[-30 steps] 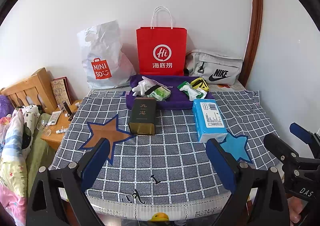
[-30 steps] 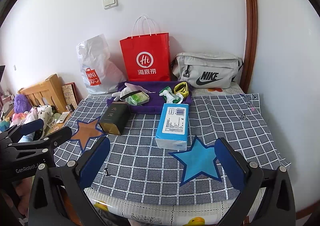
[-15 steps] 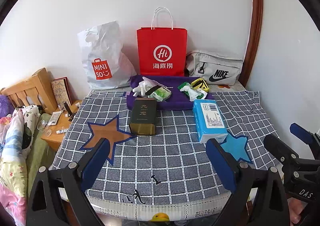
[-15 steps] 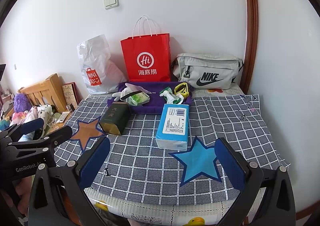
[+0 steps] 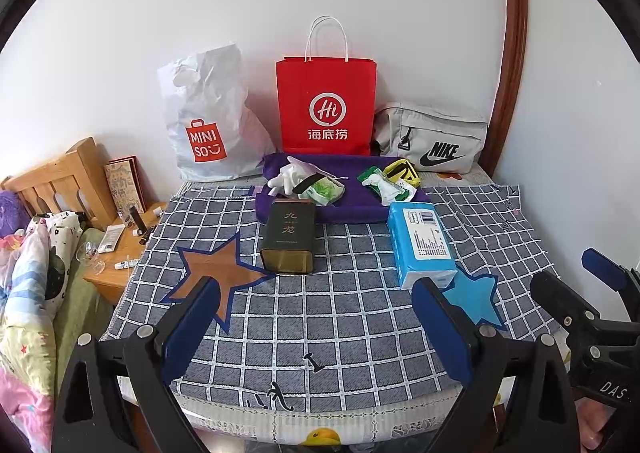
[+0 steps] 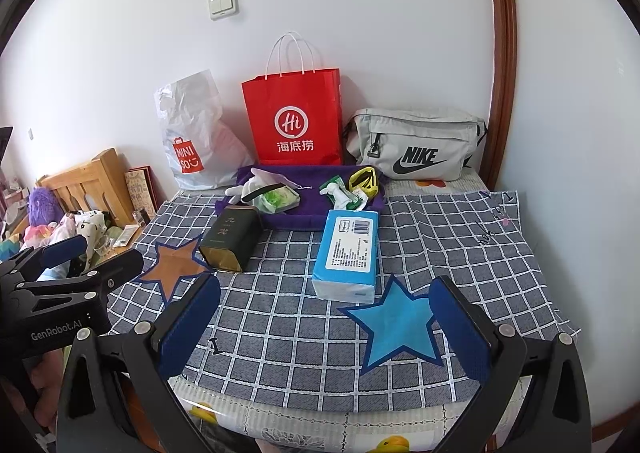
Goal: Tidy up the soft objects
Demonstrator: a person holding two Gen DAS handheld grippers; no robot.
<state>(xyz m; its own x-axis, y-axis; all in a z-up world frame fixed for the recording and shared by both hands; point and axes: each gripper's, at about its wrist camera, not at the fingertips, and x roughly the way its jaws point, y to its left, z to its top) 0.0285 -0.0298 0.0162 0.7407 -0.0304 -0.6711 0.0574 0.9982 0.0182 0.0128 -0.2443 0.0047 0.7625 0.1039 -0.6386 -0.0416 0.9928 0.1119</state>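
A blue tissue pack lies on the checked cloth beside a dark tea tin. Behind them a purple tray holds a white glove, a green wipes pack and a yellow item. My left gripper is open and empty over the cloth's near edge. My right gripper is open and empty, near a blue star patch.
A red paper bag, a white Miniso bag and a grey Nike pouch stand along the wall. A wooden bedside table with small items and bedding lies left. A brown star patch marks the cloth.
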